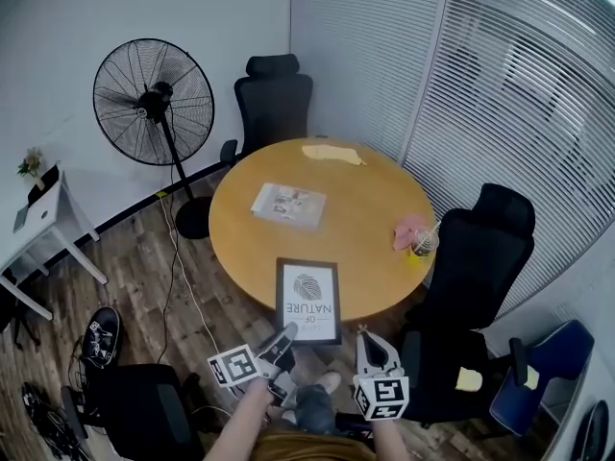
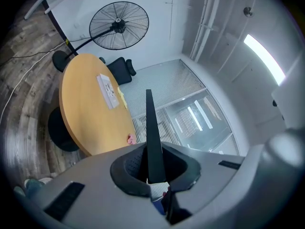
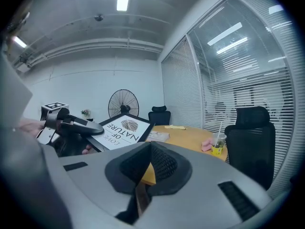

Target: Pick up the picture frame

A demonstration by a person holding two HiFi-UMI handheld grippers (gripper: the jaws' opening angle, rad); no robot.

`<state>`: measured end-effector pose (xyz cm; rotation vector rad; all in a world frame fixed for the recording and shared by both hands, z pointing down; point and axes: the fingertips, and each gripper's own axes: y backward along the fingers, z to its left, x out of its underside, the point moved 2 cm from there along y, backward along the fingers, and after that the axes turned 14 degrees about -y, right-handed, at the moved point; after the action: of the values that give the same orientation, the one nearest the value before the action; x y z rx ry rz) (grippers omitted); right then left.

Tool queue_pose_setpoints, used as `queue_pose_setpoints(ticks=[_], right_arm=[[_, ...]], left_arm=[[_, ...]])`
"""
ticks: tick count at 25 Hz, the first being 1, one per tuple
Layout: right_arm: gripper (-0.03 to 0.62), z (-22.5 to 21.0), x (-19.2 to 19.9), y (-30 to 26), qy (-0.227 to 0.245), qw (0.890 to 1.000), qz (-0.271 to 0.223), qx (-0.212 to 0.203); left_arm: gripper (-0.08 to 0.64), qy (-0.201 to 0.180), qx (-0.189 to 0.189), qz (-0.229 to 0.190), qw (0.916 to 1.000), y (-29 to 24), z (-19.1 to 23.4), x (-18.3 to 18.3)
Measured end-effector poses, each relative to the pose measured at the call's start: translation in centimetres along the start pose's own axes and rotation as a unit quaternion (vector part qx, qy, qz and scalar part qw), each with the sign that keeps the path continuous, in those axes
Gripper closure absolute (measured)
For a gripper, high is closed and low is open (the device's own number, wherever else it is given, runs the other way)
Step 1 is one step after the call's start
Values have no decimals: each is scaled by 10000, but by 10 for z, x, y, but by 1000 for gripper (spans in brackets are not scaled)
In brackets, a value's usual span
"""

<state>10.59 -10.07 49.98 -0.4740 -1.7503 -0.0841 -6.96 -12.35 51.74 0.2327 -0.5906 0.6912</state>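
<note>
Left gripper clamped on bottom corner of picture frame. Frame tilted up over near edge of table. Right gripper closed, empty, just off that edge. Raise slowly and steadily; one-corner hold likely to swing.

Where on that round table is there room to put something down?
Widest bare patch: table centre, between booklet, yellow cloth and cup. Another: left rim, between booklet and picture frame. Crowded: near edge, where the left gripper holds that frame.
</note>
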Motion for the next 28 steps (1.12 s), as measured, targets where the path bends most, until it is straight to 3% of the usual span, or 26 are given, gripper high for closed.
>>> queue_pose_setpoints(ticks=[7,10,18,22,26,28], right_arm=[[580,0,5,2,-3,10000,32,38],[580,3,4,3,6,10000,-23,64],[580,5,4,6,26,9999,-28,123],[580,8,5,7,6,9999,10,124],[580,7,6,4,-10,10000,12,98],[580,7,9,4,-13,10000,24,77]], left_arm=[[511,-159,-196,102,9996,12,5,0],[511,-6,-26,-2,10000,14,3,1],[511,-61,-108,150,9998,18,6,4],[511,-148,-327,264,9990,24,12,3],[511,-33,-113,172,9998,20,8,2],[511,-139,-230,252,9993,23,12,3]])
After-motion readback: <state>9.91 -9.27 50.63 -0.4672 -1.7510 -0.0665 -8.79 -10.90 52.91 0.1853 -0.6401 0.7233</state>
